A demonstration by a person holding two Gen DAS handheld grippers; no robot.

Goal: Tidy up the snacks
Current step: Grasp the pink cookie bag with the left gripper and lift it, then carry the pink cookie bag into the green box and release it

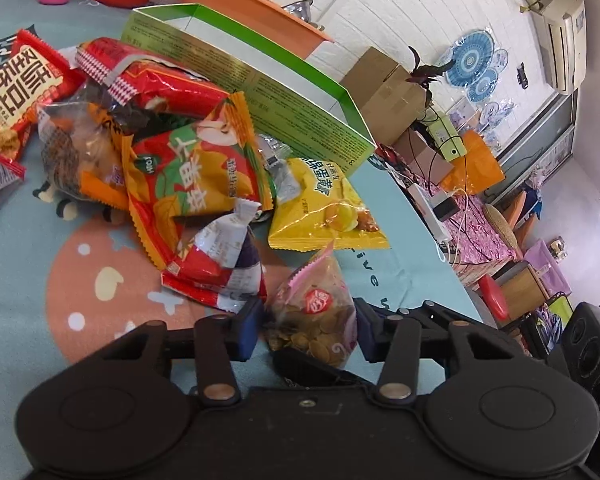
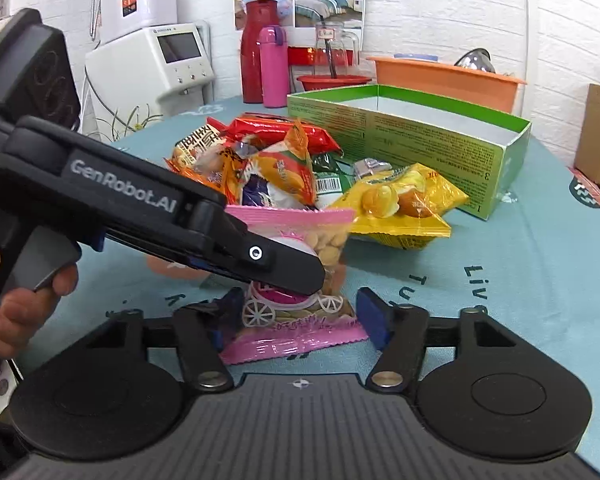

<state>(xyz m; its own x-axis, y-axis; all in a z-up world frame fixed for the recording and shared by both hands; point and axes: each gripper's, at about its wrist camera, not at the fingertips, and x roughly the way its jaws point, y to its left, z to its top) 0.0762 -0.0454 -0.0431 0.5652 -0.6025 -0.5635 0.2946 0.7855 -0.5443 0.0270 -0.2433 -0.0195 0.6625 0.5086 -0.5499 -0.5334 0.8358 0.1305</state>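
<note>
**Pink bag sits between both sets of fingers**

The pink snack bag (image 2: 300,304) stands on the table right in front of me. It is full of small round yellow snacks. Its long side runs up and down, with the crimped pink top leaning away toward the snack pile (image 2: 268,160).

My left gripper (image 1: 306,326) has one blue finger on each side of the bag. The fingers (image 1: 249,330) are very near the bag, but I cannot tell if they are squeezing it yet. In the right wrist view this gripper comes in from the left and its black tip lies across the middle of the bag.

My right gripper (image 2: 300,318) is wide open and holds nothing. The bottom of the bag lies between its fingers with room on both sides. So both grippers are close, but I think the left one is set to take the bag.

The green box (image 2: 412,136) is open on top and looks empty. It lies beyond the pile, up and to the right. I think the bag must go there.

A yellow bag (image 2: 404,208) lies between the pink bag and the box. The table has a blue cloth (image 2: 500,280) with pictures and words. Behind it are a red bottle (image 2: 256,52), a pink bottle (image 2: 274,66) and an orange tub (image 2: 444,78) by a white brick wall.
</note>
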